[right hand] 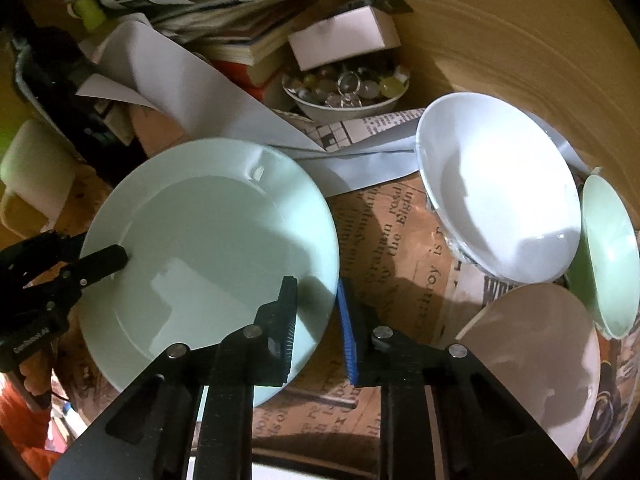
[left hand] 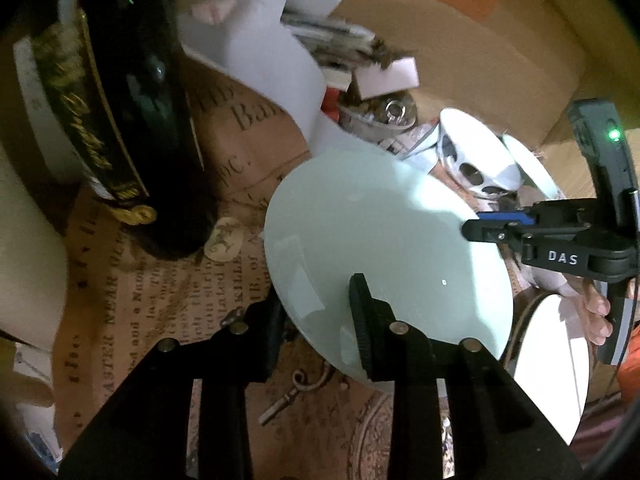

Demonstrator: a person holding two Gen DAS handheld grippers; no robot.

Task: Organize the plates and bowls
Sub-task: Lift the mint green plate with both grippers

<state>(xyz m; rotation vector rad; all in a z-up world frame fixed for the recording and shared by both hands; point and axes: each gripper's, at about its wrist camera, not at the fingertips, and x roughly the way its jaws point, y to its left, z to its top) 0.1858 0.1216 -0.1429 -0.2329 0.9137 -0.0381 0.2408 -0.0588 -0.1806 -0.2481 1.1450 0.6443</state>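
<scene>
A pale green plate [left hand: 384,240] [right hand: 208,248] is held between both grippers at opposite edges, just above the newsprint-patterned cloth [right hand: 400,248]. My left gripper [left hand: 316,296] is shut on its near rim, one finger on top and the other below the edge; in the right wrist view the left gripper [right hand: 116,260] shows at the plate's left edge. My right gripper [right hand: 316,284] is shut on the opposite rim, blue pad outside and black finger over the plate. In the left wrist view the right gripper [left hand: 474,226] bites the plate's right edge.
To the right lie a white deep plate [right hand: 500,192], a green bowl [right hand: 608,256] and a white bowl [right hand: 540,360]. Behind stand a bowl of glass beads [right hand: 348,88], stacked books [right hand: 240,40] and loose paper [right hand: 192,92]. A dark bottle [left hand: 132,120] stands on the left.
</scene>
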